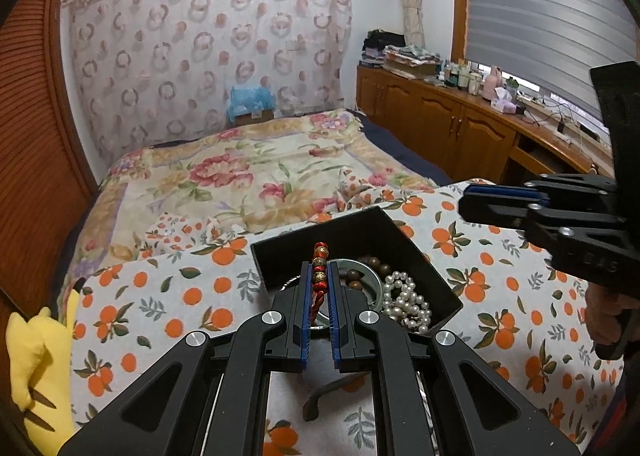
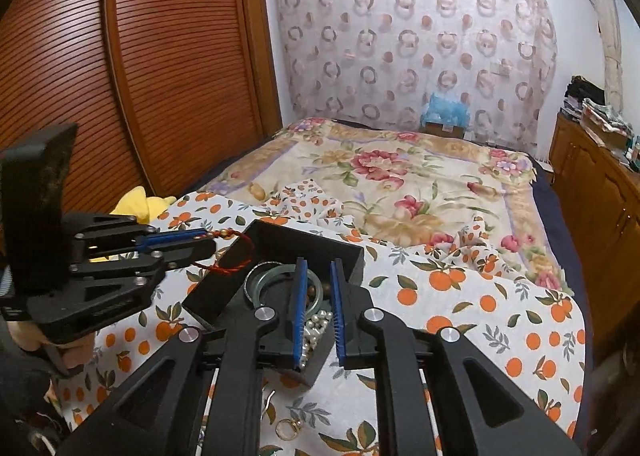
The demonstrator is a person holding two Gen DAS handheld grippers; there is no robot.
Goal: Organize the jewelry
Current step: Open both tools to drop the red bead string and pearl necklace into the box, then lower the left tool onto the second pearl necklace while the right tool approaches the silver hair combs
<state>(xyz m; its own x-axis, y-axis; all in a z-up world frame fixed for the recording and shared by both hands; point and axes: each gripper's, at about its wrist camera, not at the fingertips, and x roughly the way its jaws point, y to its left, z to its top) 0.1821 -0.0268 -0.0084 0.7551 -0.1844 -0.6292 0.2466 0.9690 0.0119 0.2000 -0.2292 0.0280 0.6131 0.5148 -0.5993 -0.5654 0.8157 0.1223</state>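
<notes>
My left gripper (image 1: 320,266) is shut on a red cord bracelet (image 1: 320,256) with gold and red beads, held above a black open box (image 1: 340,230). The box holds a pearl strand (image 1: 404,300), dark wooden beads (image 1: 370,270) and a pale bangle (image 1: 362,280). In the right wrist view my right gripper (image 2: 318,264) hovers over the same box (image 2: 208,296), its blue pads a little apart with nothing between them; the pearl strand (image 2: 316,326) and bangle (image 2: 260,280) lie beneath. The left gripper (image 2: 200,240) shows there at the left, the bracelet (image 2: 226,233) dangling from it.
The box sits on an orange-print cloth (image 1: 500,296) spread over a floral bedspread (image 1: 260,168). A gold ring (image 2: 288,428) lies on the cloth near me. A yellow plush toy (image 1: 36,356) sits at the left edge. A wooden cabinet (image 1: 460,124) runs along the right.
</notes>
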